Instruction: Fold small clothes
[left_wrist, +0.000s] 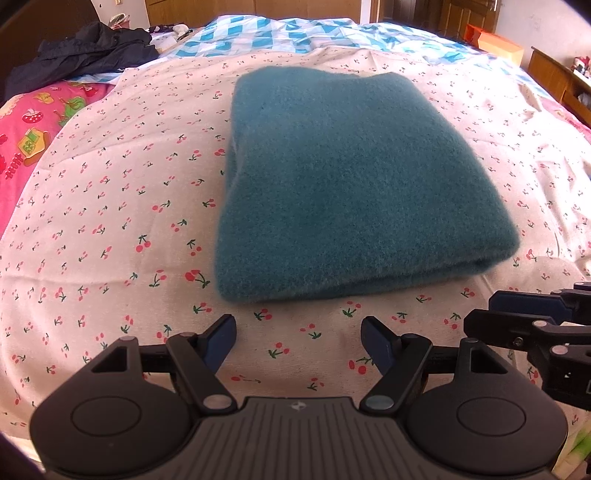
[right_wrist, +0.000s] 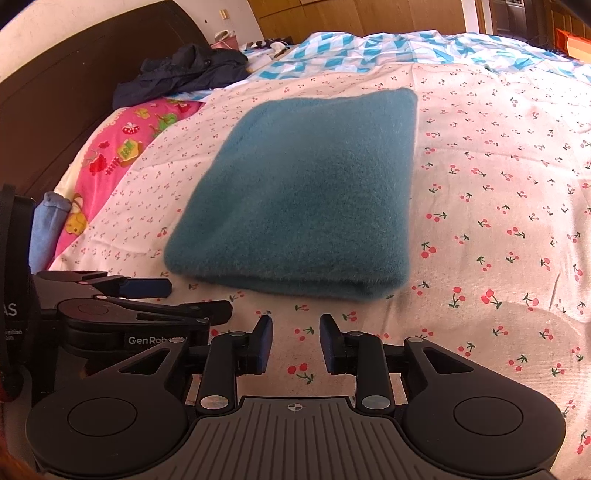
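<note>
A teal fuzzy garment (left_wrist: 343, 184) lies folded into a neat rectangle on the cherry-print sheet (left_wrist: 110, 221); it also shows in the right wrist view (right_wrist: 306, 199). My left gripper (left_wrist: 298, 332) is open and empty, just short of the garment's near edge. My right gripper (right_wrist: 295, 334) is open and empty, also just short of the near edge. The right gripper shows at the right edge of the left wrist view (left_wrist: 532, 314), and the left gripper shows at the left in the right wrist view (right_wrist: 147, 295). Neither touches the garment.
A dark jacket (left_wrist: 85, 51) lies crumpled at the far left of the bed. A blue-and-white checked quilt (left_wrist: 295, 33) covers the far side. A pink printed cloth (left_wrist: 29, 140) lies at the left. A dark headboard (right_wrist: 55, 110) stands on the left.
</note>
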